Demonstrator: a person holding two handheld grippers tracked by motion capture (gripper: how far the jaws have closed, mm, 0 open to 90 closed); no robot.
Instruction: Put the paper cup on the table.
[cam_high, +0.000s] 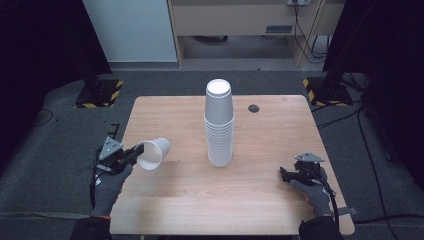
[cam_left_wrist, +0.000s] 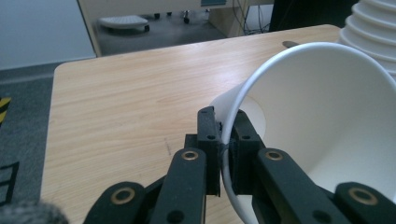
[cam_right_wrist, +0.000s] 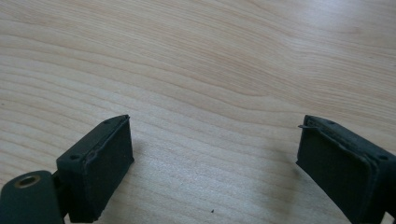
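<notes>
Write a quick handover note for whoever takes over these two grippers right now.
Left gripper: shut on the rim of a single paper cup, one finger inside, one outside; the cup lies tilted on its side, mouth toward the hand, near the table's left edge.
Right gripper: open, nothing between the fingers, low over bare wood at the right.
Cup stack: upside down, mid-table.
Done: one cup is apart from the stack and in hand.
Left: probably place that cup, then carry on with the stack.

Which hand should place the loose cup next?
Left. The left gripper is already shut on the cup rim, holding it on its side left of the stack. The right gripper is open over bare table.
</notes>
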